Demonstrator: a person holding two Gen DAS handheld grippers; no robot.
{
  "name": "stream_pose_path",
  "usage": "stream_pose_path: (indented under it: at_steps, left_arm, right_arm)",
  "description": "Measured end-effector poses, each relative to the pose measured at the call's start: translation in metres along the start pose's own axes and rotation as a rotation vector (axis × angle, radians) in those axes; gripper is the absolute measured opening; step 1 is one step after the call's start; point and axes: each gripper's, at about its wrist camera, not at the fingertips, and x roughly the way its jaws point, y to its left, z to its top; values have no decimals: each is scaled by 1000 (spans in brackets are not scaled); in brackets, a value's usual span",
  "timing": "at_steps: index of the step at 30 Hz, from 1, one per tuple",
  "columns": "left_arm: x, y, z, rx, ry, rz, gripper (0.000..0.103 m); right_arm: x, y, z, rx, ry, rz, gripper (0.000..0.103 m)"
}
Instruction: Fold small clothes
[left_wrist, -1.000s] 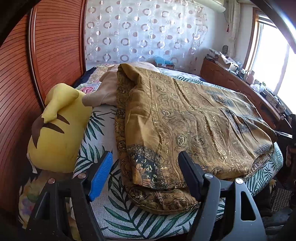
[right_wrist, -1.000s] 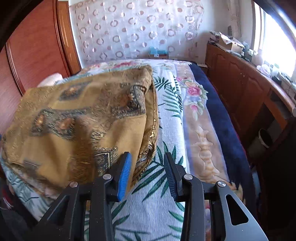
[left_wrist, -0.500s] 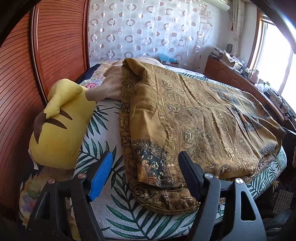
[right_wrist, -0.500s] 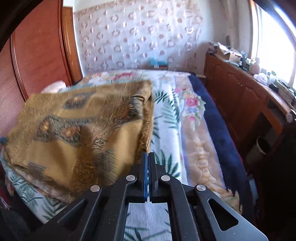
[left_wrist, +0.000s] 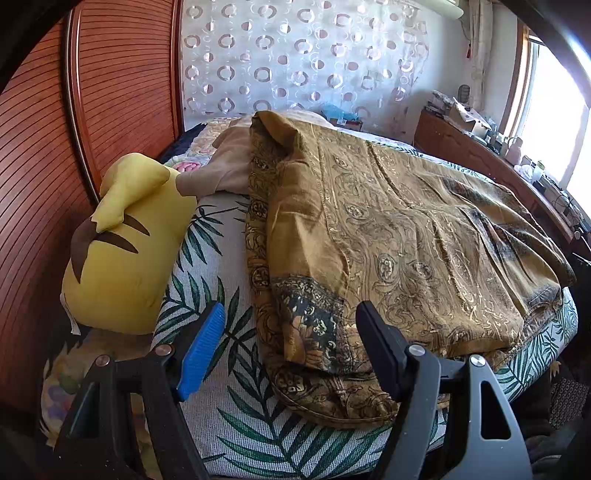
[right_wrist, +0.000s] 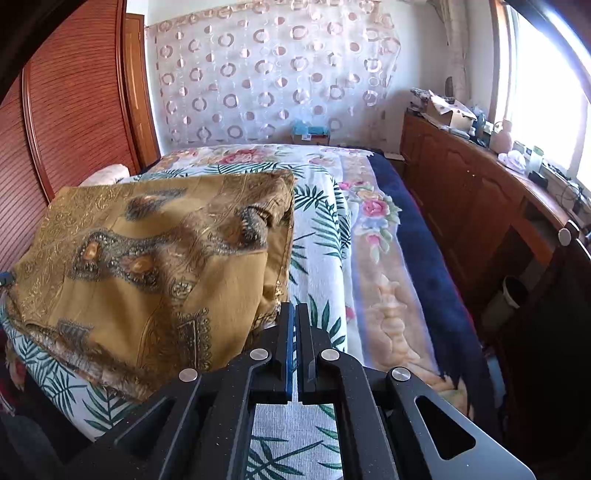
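Garment (left_wrist: 388, 236) lies beyond wide left gripper (left_wrist: 291, 347), left of closed, empty right gripper (right_wrist: 294, 314).

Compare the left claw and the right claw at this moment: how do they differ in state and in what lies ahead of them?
The left claw stands wide open; the right claw is shut, pads together, with nothing between them.
The left claw frames the near corner of the golden patterned garment; the right claw sits over bare leaf-print bedcover, with the garment off to its left.
A yellow plush lies beside the left claw; none shows by the right.
Both point down at the bed and hold nothing.
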Motion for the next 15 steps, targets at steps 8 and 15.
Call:
stream_pose_path:
  at_steps: [8,15]
  left_arm:
    - [1,0,-1,2,4,3,74]
    - [2,0,-2,-2,6,3,74]
  right_arm:
    - [-15,22,10,-33,-44,25,10]
    - [-7,78,13,-109,-24,138,50]
